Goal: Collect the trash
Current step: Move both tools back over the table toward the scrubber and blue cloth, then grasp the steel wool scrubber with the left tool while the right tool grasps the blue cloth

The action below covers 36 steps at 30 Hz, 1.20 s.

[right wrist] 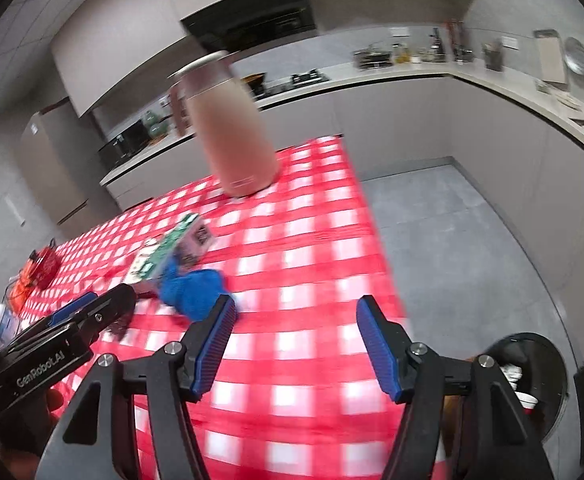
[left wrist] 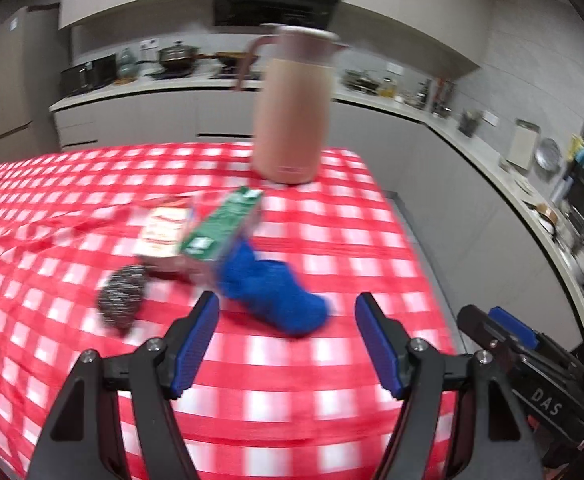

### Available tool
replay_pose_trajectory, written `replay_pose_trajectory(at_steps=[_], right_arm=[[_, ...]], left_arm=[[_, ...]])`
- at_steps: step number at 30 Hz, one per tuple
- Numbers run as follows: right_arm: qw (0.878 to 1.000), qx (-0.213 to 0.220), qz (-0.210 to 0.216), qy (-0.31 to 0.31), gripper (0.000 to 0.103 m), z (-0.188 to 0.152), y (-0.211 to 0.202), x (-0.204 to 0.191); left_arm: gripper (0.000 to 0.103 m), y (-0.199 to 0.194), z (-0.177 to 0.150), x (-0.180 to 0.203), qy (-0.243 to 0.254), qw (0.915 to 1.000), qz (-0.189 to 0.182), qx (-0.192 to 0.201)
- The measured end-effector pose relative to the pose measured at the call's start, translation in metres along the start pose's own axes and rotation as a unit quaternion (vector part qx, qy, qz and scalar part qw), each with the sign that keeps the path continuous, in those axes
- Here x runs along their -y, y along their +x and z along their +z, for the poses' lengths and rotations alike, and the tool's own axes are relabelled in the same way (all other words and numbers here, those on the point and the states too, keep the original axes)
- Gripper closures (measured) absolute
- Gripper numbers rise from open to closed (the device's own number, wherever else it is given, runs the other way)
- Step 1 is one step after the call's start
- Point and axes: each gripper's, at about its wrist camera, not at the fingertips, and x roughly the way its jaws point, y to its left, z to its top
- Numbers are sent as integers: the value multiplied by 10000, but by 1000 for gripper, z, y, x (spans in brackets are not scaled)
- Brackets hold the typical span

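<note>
Now both empty w/ jaws apart: left gripper (left wrist: 286,316) near blue cloth (left wrist: 274,290), right gripper (right wrist: 295,320) over tablecloth (right wrist: 311,248).

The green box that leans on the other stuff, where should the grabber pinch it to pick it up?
Probably at the raised far end of the green box, pinching across its two long narrow sides. It lies tilted, propped on the white and red box and the blue cloth, so that end stands free. The open left gripper could come from above.
</note>
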Motion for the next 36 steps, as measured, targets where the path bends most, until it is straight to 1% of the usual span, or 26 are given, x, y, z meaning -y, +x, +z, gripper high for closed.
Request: replay_pose_trajectory(at_steps=[3, 7, 11, 15, 21, 27, 36], right_arm=[[9998, -75, 125, -149, 35, -2, 18, -29], [9990, -159, 307, -295, 33, -4, 38, -56], [9974, -297, 439, -487, 29, -5, 62, -80], [9955, -471, 513, -642, 28, -6, 86, -99], [9943, -574, 470, -772, 28, -7, 109, -109], [9940, -661, 408, -775, 28, -4, 129, -112], [9912, -910, 380, -886, 27, -6, 160, -122]], left_arm=[[31, 2, 2, -30, -130, 9998, 176, 9], [31, 8, 4, -62, -242, 9990, 371, -19], [31, 15, 4, -86, -318, 9983, 490, -78], [31, 25, 2, -103, -297, 9977, 587, -146], [31, 44, 3, -120, -300, 9970, 656, -284], [31, 63, 5, -130, -253, 9962, 733, -398], [31, 88, 2, -141, -302, 9955, 605, -662]])
